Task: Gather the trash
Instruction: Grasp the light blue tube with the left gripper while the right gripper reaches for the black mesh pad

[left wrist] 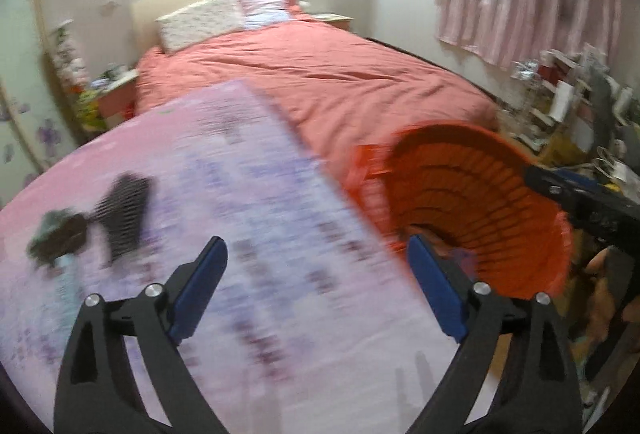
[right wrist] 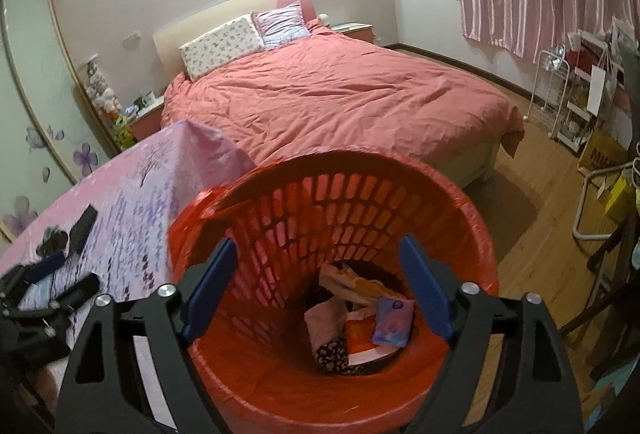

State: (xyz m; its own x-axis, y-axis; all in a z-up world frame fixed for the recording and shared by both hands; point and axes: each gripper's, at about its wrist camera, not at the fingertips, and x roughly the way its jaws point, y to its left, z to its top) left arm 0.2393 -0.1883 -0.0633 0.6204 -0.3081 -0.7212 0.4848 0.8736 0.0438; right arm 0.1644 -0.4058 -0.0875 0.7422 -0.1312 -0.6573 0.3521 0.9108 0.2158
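Only the right wrist view is showing the trash [right wrist: 360,314] lying crumpled in the red basket [right wrist: 472,234], below the right gripper [right wrist: 320,274], whose fingers are gaping empty. The left gripper [left wrist: 316,274], equally wide and empty, is hovering over a blurred floral cloth [left wrist: 240,194], dark items [left wrist: 120,218] left of its fingers.

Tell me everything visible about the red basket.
The red basket is a round, open-topped plastic bin with slotted lattice walls and a solid rim. It stands upright beside the table with the purple floral cloth, near the foot of the bed. Inside lie several crumpled wrappers and packets. The right gripper hangs over it, jaws open, empty.
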